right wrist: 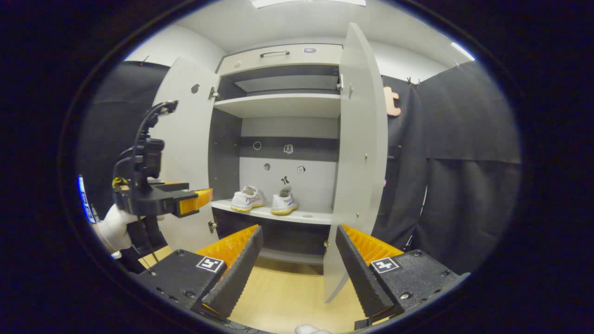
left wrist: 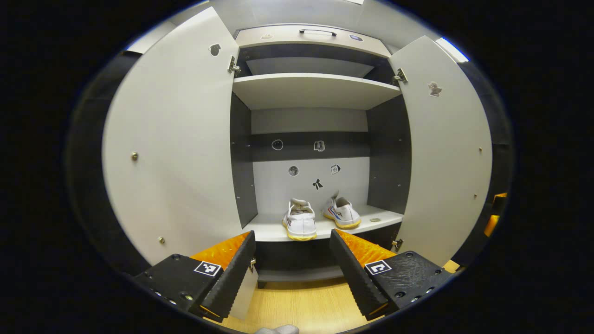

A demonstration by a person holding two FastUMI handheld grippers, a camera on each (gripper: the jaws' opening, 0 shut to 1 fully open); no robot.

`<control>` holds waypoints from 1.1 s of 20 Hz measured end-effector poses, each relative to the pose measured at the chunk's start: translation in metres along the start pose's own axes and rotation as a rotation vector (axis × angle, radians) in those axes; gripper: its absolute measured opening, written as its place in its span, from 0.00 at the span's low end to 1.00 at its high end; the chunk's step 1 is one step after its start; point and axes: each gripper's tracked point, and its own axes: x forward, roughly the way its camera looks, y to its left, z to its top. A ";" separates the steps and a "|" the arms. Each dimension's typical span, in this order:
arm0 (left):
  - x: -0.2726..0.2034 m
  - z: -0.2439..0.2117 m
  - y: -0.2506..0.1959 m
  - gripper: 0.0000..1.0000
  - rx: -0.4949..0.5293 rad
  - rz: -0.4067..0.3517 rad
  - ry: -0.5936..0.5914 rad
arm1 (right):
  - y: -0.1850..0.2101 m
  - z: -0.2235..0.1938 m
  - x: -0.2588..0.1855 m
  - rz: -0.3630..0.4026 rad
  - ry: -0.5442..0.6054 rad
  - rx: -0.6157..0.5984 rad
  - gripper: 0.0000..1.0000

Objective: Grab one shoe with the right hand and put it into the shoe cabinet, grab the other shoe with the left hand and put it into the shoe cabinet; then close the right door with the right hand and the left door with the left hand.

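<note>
Fingers (left wrist: 232, 273) parted before white, yellow-soled shoes (left wrist: 320, 217) shelved in open cabinet (left wrist: 311, 90).

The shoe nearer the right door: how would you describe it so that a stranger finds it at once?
Start at the tall grey shoe cabinet with both doors open. On its lower white shelf stand two white low-top shoes with yellow soles. The wanted shoe is the one toward the right door; it sits angled and farther back, while the other white shoe is at the front edge.

Bright even overhead light, ceiling panels (right wrist: 306, 2) glaring, sharp focus, strong fisheye bending at edges, soft shadows under shelves (left wrist: 311, 90)
</note>
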 end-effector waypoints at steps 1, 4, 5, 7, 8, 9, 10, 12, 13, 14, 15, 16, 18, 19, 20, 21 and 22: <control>-0.014 0.000 0.000 0.96 0.007 0.003 -0.016 | -0.004 0.001 -0.002 -0.013 -0.002 0.002 1.00; -0.056 -0.007 0.002 0.96 0.018 0.023 -0.044 | -0.017 0.001 -0.008 -0.061 -0.008 0.016 1.00; -0.068 -0.012 0.001 1.00 0.012 0.025 -0.040 | -0.019 0.001 -0.010 -0.068 -0.007 0.026 1.00; -0.090 -0.026 0.003 0.96 0.002 0.036 -0.017 | -0.021 -0.006 -0.011 -0.078 0.009 0.037 1.00; -0.098 -0.029 0.005 1.00 0.003 0.043 -0.009 | -0.019 -0.008 -0.011 -0.078 0.015 0.040 1.00; -0.105 -0.034 0.005 0.96 0.004 0.048 0.000 | -0.019 -0.008 -0.011 -0.079 0.018 0.036 1.00; -0.109 -0.038 0.006 0.96 0.002 0.049 0.013 | -0.021 -0.009 -0.010 -0.083 0.018 0.034 1.00; -0.113 -0.042 0.008 0.96 0.001 0.053 0.030 | -0.025 -0.004 -0.009 -0.086 0.013 0.059 1.00; -0.115 -0.043 0.008 0.96 -0.001 0.058 0.032 | -0.031 -0.002 -0.007 -0.096 0.010 0.060 1.00; -0.115 -0.042 0.010 0.96 0.002 0.065 0.031 | -0.041 0.001 -0.005 -0.113 0.003 0.058 1.00; -0.115 -0.042 0.012 0.96 0.002 0.071 0.033 | -0.054 0.006 -0.005 -0.137 -0.007 0.053 1.00; -0.114 -0.042 0.013 0.96 0.002 0.077 0.031 | -0.070 0.010 -0.004 -0.167 -0.016 0.048 1.00; -0.111 -0.042 0.016 1.00 0.004 0.094 0.035 | -0.102 0.020 -0.001 -0.229 -0.034 0.054 1.00; -0.111 -0.041 0.016 0.96 0.001 0.101 0.036 | -0.118 0.023 -0.001 -0.258 -0.044 0.068 1.00; -0.111 -0.040 0.017 0.96 -0.004 0.109 0.035 | -0.132 0.027 0.001 -0.286 -0.052 0.083 1.00; -0.109 -0.038 0.017 0.96 -0.006 0.111 0.030 | -0.145 0.033 0.002 -0.310 -0.072 0.096 1.00; -0.108 -0.036 0.017 0.96 -0.006 0.116 0.030 | -0.158 0.037 0.006 -0.342 -0.082 0.102 0.99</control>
